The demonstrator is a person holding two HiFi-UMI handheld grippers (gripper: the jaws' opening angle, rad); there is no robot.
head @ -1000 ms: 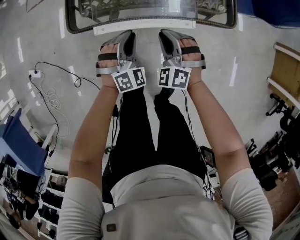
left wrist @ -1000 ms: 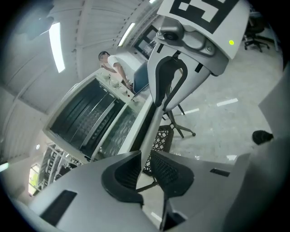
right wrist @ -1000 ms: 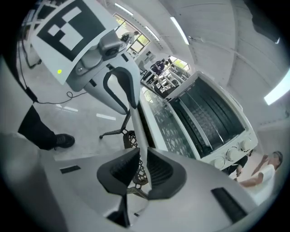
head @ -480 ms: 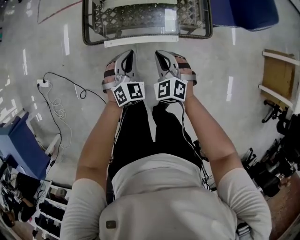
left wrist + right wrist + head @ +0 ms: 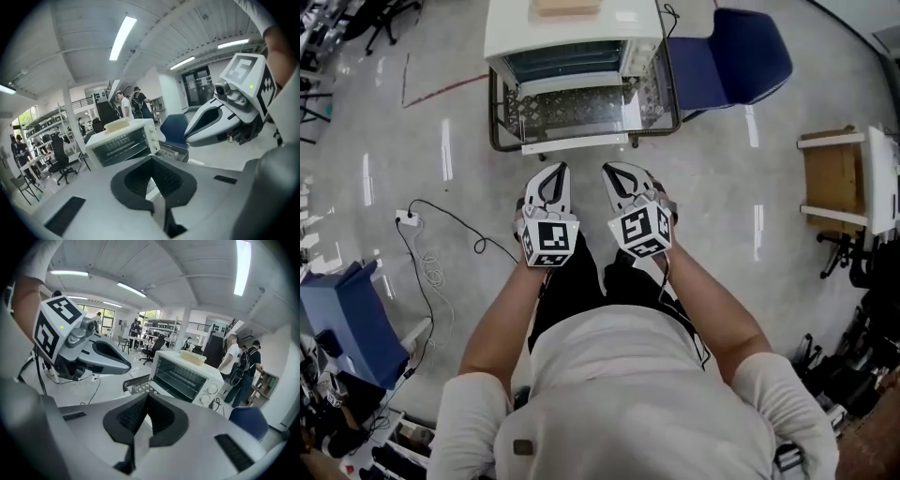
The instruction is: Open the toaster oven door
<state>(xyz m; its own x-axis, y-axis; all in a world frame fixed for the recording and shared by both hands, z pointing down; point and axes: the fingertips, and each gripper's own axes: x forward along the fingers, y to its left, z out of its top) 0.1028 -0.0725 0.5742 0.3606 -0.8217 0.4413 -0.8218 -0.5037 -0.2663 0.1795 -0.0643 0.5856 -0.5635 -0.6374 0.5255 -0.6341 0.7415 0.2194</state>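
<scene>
Head view: toaster oven [image 5: 572, 42] sits low at the top of frame, apparently on the floor. Its glass door [image 5: 581, 112] is dropped flat toward the person, with the handle [image 5: 575, 143] at the near edge, so I'd call the opening done. Left gripper [image 5: 555, 171] and right gripper [image 5: 611, 171] are side by side just short of the handle, touching nothing. Both are clenched and empty; the gripper views show the pads together. Blue chair [image 5: 736, 52] is just right of the oven, and a cable [image 5: 441, 211] lies on the floor to the left, clear of everything.
</scene>
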